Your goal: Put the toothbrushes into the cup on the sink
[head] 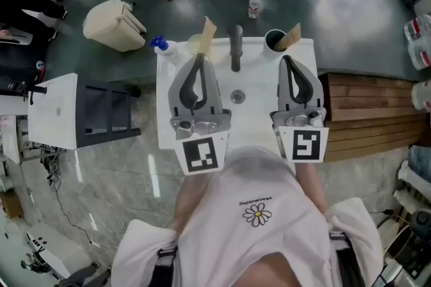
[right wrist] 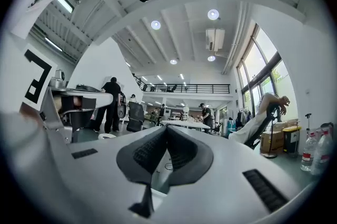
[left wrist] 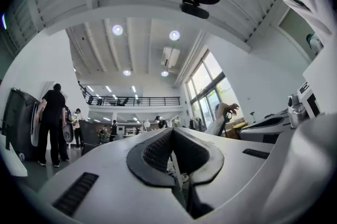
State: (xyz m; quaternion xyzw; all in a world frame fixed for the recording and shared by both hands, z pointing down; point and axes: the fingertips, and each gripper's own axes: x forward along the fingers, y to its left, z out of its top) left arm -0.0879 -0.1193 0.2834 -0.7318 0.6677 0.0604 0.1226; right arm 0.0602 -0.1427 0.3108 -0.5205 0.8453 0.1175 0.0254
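Cup on sink (shirt lettering unreadable).

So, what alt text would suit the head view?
From above, a person in a white shirt holds the left gripper and right gripper, both shut, over a white sink with a dark tap. A pale yellow cup and a dark cup stand at its back.

White sink, dark faucet, brown wooden slats, cream bin
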